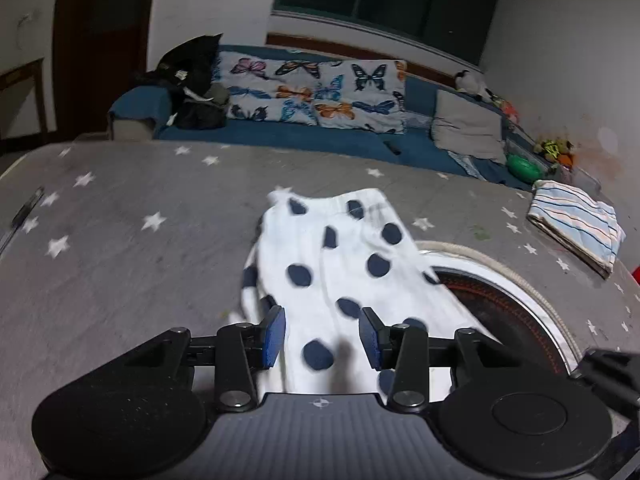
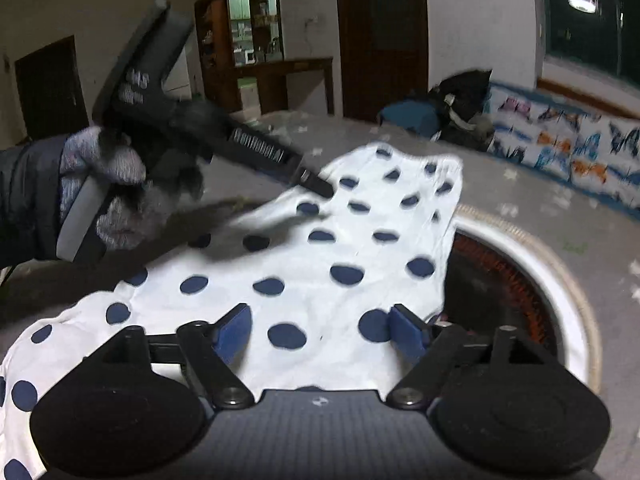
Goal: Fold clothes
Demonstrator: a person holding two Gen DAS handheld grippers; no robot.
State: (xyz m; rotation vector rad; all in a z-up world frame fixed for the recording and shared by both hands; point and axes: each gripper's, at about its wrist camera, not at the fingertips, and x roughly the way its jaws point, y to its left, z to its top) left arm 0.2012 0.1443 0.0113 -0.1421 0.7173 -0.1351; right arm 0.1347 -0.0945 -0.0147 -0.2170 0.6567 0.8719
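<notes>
A white garment with dark blue dots (image 1: pixel 340 264) lies spread on the grey star-patterned table cover (image 1: pixel 120 260). My left gripper (image 1: pixel 322 336) hovers over its near part, jaws apart, the cloth lying flat between the blue pads (image 1: pixel 274 336). In the right wrist view the garment (image 2: pixel 320 248) stretches away from my right gripper (image 2: pixel 320 332), whose jaws stand wide open over its near edge, gripping nothing. There the left gripper (image 2: pixel 318 186), held by a gloved hand (image 2: pixel 104 184), points down at the garment's far left part.
A round opening with a white rim and dark, orange-ringed inside (image 1: pixel 500 312) sits in the table beside the garment's right edge. A folded striped cloth (image 1: pixel 576 220) lies at the table's far right. Behind the table stands a blue sofa with a butterfly cover (image 1: pixel 312 92).
</notes>
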